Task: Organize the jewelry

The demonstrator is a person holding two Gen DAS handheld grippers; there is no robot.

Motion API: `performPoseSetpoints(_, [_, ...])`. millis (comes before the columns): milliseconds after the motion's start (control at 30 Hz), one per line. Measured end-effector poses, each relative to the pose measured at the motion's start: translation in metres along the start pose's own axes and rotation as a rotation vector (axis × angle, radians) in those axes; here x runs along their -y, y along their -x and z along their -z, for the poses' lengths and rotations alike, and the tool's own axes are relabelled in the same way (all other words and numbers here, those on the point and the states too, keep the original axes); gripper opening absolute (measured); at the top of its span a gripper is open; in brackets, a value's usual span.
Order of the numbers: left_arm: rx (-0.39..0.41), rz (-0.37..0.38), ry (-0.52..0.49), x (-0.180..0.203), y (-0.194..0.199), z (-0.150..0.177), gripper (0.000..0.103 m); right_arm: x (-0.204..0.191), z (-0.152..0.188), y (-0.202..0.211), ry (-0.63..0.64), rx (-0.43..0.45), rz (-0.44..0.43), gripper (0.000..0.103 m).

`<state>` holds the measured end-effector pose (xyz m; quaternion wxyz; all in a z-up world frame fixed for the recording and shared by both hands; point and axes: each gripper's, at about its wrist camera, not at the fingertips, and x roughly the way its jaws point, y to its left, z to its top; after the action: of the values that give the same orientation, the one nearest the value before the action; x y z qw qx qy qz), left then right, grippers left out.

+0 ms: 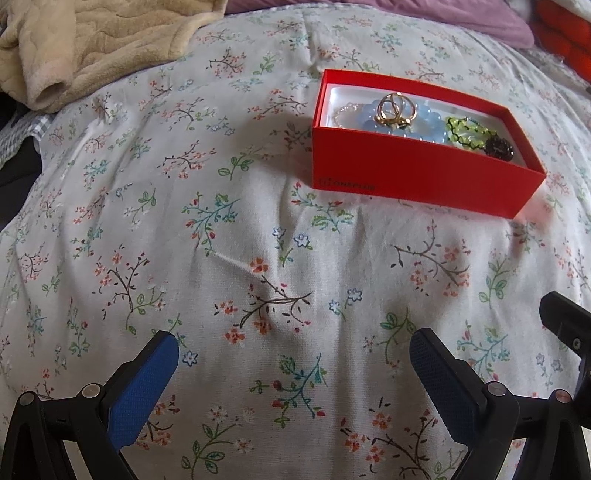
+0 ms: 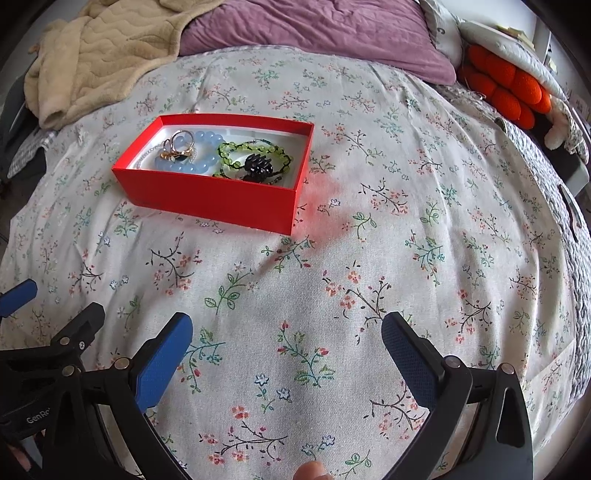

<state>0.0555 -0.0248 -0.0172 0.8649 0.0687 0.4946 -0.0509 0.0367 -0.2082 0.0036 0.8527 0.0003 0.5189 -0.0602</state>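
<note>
Floral bedspread [image 2: 369, 258], white ground with small sprigs, covers the whole bed and carries everything listed. Beige quilted blanket [image 2: 92, 55] lies bunched at the far left corner; mauve pillow [image 2: 314, 33] runs along the far edge; orange knobbly cushion [image 2: 506, 88] sits at the far right corner.

Red box [image 2: 210, 195], open-topped, white-lined, rests flat on the bedspread towards the far left of the middle, well apart from both grippers. A faint maker's mark shows on its long near wall in the left wrist view.

Contents, all inside the box:
- pale blue bead bracelet [image 2: 199, 155], left half of the box;
- green bead bracelet [image 2: 255, 155], right half, just beside the blue one;
- black claw hair clip [image 2: 258, 166], lying on the green bracelet;
- gold rings [image 2: 177, 146], a small cluster resting on the blue beads;
- thin strand of tiny pale beads [image 1: 341, 112] at the left end, partly hidden by the box wall.

Left gripper [image 1: 293, 354]: hovers low over the near part of the bedspread, pointing forward towards the box; blue-padded fingers spread wide, nothing between them.

Right gripper [image 2: 286, 334]: alongside on the right, likewise low and aimed up the bed; fingers wide apart, holding nothing. A fingertip [image 2: 310, 470] of the person shows at the bottom edge of the right wrist view.
</note>
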Motion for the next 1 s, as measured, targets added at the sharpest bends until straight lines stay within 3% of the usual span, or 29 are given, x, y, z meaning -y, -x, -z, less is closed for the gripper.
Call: performPoseSetpoints(1000, [-0.014,-0.008,0.007,-0.0011,0.0001,-0.0011,0.103,0.0022,0.0019,-0.0024,-0.006,-0.009,0.017,0.103])
